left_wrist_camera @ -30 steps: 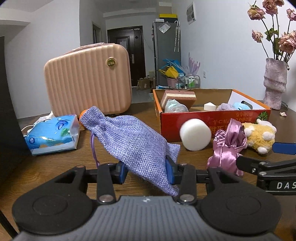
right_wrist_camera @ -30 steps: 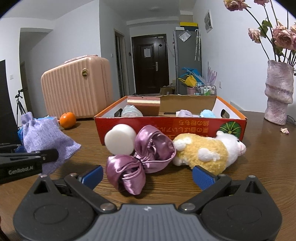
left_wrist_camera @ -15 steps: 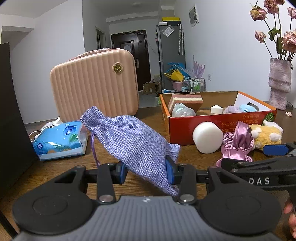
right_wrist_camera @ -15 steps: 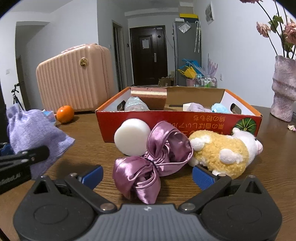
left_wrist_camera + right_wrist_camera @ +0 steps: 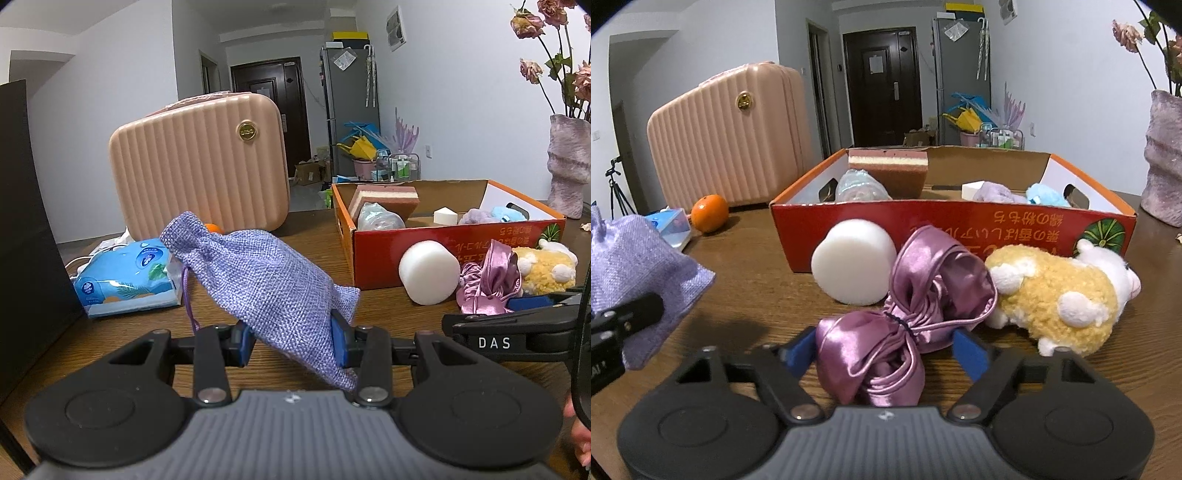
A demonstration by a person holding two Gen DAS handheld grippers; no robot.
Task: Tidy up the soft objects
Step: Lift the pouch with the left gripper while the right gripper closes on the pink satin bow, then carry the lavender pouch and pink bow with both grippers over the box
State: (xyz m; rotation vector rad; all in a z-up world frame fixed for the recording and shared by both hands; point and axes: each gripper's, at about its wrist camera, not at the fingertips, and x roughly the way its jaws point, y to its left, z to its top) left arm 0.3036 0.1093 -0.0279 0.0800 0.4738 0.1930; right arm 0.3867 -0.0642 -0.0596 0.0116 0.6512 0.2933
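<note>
My left gripper [image 5: 293, 341] is shut on a lavender burlap pouch [image 5: 266, 280] and holds it above the table; the pouch also shows at the left of the right wrist view [image 5: 639, 266]. My right gripper [image 5: 890, 349] is partly closed, with both blue pads beside a purple satin bow [image 5: 905, 317] that lies on the table; whether they press it I cannot tell. A white foam cylinder [image 5: 853, 262] and a yellow plush toy [image 5: 1060, 299] lie before the red cardboard box [image 5: 960, 229], which holds several soft items.
A pink ribbed case [image 5: 199, 166] stands at the back left. A blue tissue pack [image 5: 125, 277] and an orange [image 5: 709, 213] lie near it. A vase [image 5: 569, 170] with dried roses stands at the right. A black panel [image 5: 26, 221] is on the left.
My right gripper has moved forward to the satin bow and its jaws have narrowed around it. My left gripper has kept the pouch and shifted left and back a little.
</note>
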